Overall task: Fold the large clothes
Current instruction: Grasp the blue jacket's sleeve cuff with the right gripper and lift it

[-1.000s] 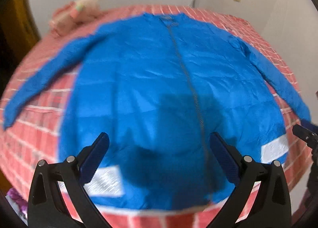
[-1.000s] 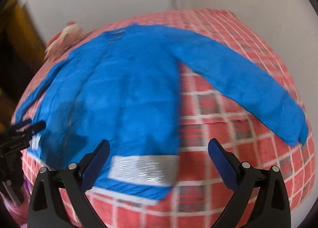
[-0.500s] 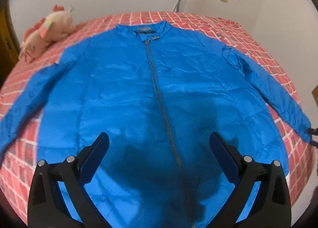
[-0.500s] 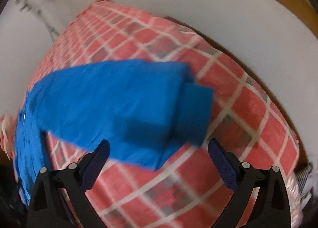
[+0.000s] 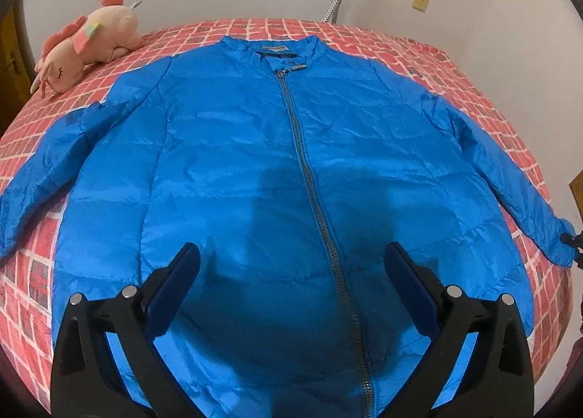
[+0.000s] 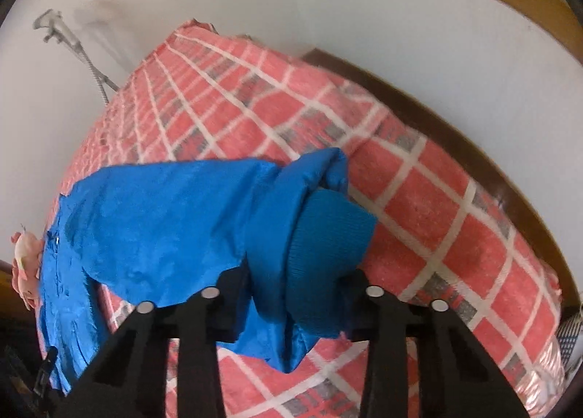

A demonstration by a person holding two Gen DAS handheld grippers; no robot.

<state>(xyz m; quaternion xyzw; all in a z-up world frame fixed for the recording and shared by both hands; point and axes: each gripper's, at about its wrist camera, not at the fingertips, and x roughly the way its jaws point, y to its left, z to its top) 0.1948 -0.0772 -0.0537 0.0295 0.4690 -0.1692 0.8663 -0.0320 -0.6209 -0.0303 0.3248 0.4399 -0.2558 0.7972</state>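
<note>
Blue jacket (image 5: 255, 181) lies face up and zipped across the bed (image 5: 419, 53), both sleeves spread wide, and what has just changed is at its right cuff (image 6: 328, 250): my right claw (image 6: 295, 283), which stood wide open over that sleeve half a second ago, has just been closing and now pinches the bunched knit cuff and the sleeve end between its pads. That gives me the hold I need for the first fold, which I judge is carrying this sleeve in over the chest. My left claw (image 5: 291, 283) hangs above the lower front of the jacket with its fingers wide apart and nothing between them, and its view has swung to centre on the zip (image 5: 309, 181). Only the left view shows the whole garment, the collar, the far left sleeve and the plush toy (image 5: 87, 42) near the bed's head, with the right claw a mere dark tip at the frame edge. Only the right view shows the grip itself and how close the cuff sits to the bed's side edge.
</note>
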